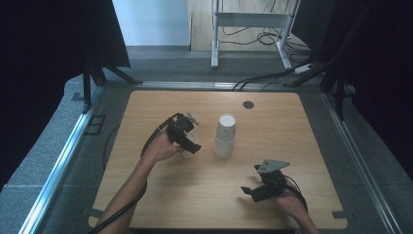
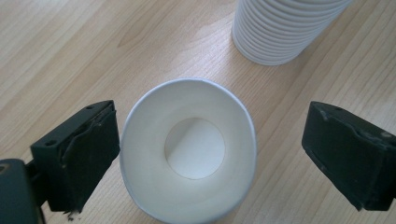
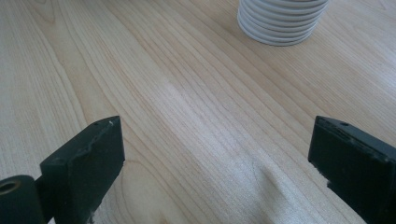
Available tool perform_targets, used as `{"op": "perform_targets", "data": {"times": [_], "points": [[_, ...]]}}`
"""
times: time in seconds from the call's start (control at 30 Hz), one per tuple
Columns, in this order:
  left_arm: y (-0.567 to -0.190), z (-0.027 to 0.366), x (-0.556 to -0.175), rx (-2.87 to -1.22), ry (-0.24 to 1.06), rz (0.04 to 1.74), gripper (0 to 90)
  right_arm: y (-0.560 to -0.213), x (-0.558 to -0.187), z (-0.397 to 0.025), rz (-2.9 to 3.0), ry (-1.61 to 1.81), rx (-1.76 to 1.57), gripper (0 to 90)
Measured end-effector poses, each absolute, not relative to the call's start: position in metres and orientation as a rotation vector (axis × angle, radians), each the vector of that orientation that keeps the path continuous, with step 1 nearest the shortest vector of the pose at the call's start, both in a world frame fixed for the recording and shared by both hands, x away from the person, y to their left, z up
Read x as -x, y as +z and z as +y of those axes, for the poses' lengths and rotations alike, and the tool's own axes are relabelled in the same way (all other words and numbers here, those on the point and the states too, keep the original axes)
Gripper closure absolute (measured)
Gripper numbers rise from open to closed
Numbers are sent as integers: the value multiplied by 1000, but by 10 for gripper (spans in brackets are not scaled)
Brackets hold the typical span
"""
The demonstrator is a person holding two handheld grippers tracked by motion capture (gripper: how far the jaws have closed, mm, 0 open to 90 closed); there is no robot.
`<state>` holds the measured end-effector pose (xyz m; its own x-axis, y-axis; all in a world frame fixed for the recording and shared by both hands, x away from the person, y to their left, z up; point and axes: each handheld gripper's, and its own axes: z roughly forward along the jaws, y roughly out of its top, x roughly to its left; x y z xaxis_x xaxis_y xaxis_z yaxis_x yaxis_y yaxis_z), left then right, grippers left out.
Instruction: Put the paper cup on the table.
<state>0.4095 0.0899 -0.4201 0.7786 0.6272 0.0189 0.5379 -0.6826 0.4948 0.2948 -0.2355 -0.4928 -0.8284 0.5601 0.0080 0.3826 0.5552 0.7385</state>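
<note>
Right gripper (image 1: 249,191): parked near the desk's (image 1: 160,204) near right corner, jaws spread wide over bare wood, holding and touching nothing. Probably kept clear as a standby tool while the other hand works.

Left gripper (image 2: 210,154): positioned left of the desk's centre, straddling a single paper cup (image 2: 189,151). Jaws spread wide; left jaw close against the cup wall, possibly brushing it, right jaw well apart from the rim. No pinch established. Open width evidently chosen to clear the full rim diameter, either ahead of closing or after letting go; cannot tell which.

Single paper cup: upright on the desk, mouth up, empty, white inside. Located between the left gripper's jaws, just beside the cup stack (image 1: 225,135) and on its left as seen from above.

Cup stack: nested white cups standing mouth down near the desk's centre, beyond both grippers. Ribbed rims visible at the top edge of each gripper view. Central placement likely intended to keep the supply within reach of either hand.
</note>
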Motion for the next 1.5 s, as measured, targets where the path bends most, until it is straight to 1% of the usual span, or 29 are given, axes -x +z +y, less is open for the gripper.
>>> {"op": "perform_targets", "data": {"times": [0.2,0.7,1.03,1.3,1.5], "points": [[-417,92,-401,-2455,286,849,14,-493,-295,-236,2561,1134,-791,36],[-410,107,-380,-2311,347,854,0,-493,-295,-236,2563,1138,-796,38],[-404,117,-359,-2247,387,808,0,-492,-296,-239,2550,1152,-814,38],[-401,126,-342,-2171,399,791,0,-488,-296,-243,2534,1206,-832,7],[-403,133,-328,-2133,405,790,0,-487,-296,-246,2521,1200,-841,0]]}}
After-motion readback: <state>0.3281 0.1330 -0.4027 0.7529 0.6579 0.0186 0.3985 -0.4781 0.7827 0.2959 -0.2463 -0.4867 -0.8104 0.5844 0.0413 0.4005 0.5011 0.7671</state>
